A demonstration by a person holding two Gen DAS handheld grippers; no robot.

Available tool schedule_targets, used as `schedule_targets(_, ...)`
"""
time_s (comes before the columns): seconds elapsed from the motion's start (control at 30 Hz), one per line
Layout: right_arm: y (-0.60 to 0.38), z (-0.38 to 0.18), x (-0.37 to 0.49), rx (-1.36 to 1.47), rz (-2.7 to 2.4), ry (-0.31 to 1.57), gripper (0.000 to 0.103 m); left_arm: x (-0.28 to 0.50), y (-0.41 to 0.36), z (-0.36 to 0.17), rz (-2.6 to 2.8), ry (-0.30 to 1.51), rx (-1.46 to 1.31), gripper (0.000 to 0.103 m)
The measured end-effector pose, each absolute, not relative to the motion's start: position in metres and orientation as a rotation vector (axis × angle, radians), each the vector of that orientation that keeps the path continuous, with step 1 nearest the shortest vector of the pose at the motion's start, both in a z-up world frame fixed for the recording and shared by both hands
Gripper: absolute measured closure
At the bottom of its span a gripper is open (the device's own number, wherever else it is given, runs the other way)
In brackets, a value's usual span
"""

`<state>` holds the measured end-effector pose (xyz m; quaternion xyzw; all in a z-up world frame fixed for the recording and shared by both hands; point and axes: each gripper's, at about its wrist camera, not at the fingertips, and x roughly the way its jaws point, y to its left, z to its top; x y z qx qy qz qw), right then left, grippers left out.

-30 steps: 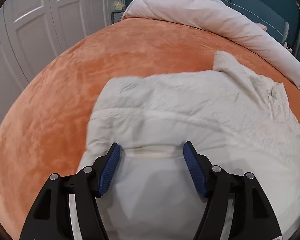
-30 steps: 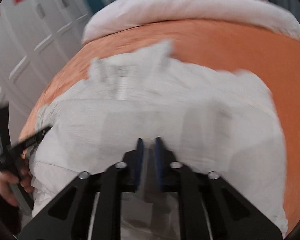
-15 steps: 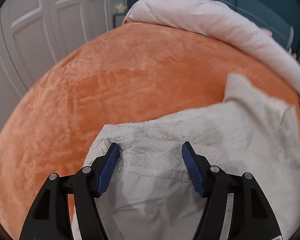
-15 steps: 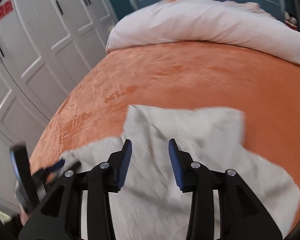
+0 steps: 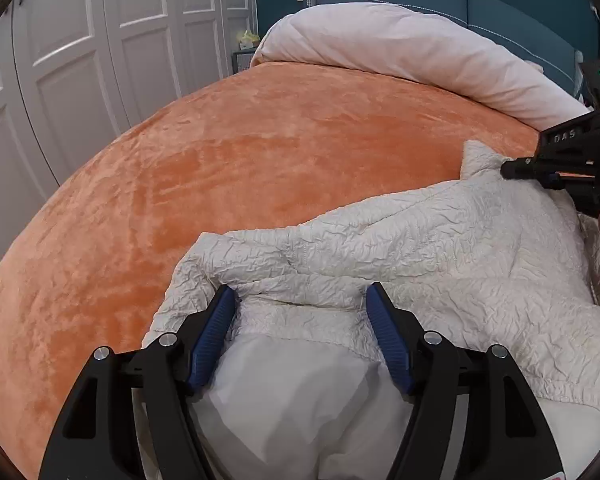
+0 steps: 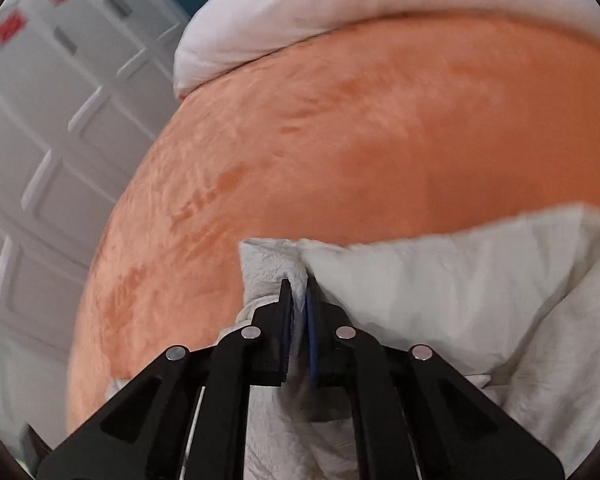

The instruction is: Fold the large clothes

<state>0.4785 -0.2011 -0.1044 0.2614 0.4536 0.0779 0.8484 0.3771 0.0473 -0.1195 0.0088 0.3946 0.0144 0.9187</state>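
Right gripper (image 6: 296,292): jaws closing on a corner of the crinkled cream-white quilted garment (image 5: 420,248), fabric pinched between the blue pads. Left gripper (image 5: 300,304): jaws stood wide over a fold of the same garment, pads beside the cloth, not pressing it. Garment lay crumpled on the orange plush bedspread (image 5: 240,160), near a rolled white duvet (image 5: 400,52).
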Motion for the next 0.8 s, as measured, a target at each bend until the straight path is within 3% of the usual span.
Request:
schedule_targets(0.1, -0.246, -0.071, 0.439, 0.735, 0.047, 0.705, 0.094, 0.378, 0.048, -0.120, 0.030, 0.814, 0.016, 0.037)
schedule_targets(0.17, -0.279, -0.059, 0.415, 0.821, 0.038, 0.646, 0.094, 0.378, 0.048, -0.120, 0.031, 0.814, 0.017, 0.037)
schedule_targets(0.3, -0.310, -0.043, 0.361, 0.610, -0.028, 0.733, 0.094, 0.379, 0.050, -0.111, 0.015, 0.822, 0.010, 0.036)
schedule_targets(0.4, -0.321, -0.061, 0.317, 0.430, -0.074, 0.848, 0.094, 0.371, 0.041, -0.083, -0.018, 0.801, 0.015, 0.036)
schedule_targets(0.6, -0.336, -0.102, 0.284, 0.383, -0.130, 0.913, 0.098, 0.381, -0.055, -0.017, -0.303, 0.776, 0.003, 0.027)
schedule_targets(0.8, -0.339, -0.107, 0.282, 0.375, -0.115, 0.889, 0.100, 0.421, -0.182, -0.063, -0.424, 0.924, 0.128, 0.026)
